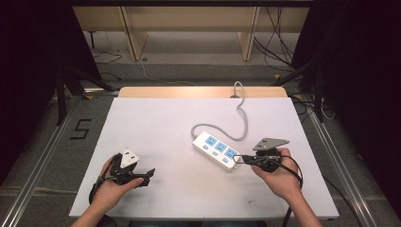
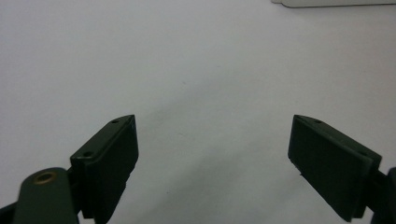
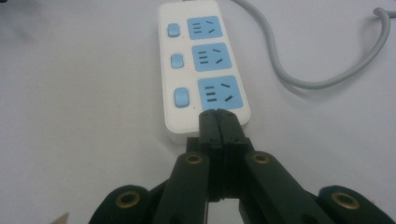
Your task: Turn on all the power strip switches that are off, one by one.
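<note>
A white power strip (image 1: 216, 150) with three blue sockets and three blue switches lies right of the table's middle, its grey cable (image 1: 242, 111) curling to the far edge. My right gripper (image 1: 238, 159) is shut with nothing between its jaws, the tips at the strip's near end. In the right gripper view the closed tips (image 3: 218, 115) sit just before the nearest socket of the power strip (image 3: 204, 70). My left gripper (image 1: 150, 173) rests at the near left, pointing right. Its jaws stand wide open over bare table in the left gripper view, gripper (image 2: 212, 140).
The white table (image 1: 156, 127) has bare surface between the two hands. The strip's edge (image 2: 336, 2) shows at the top of the left gripper view. Beyond the table are a wooden bench (image 1: 189, 28), floor cables (image 1: 279, 42) and dark curtains at both sides.
</note>
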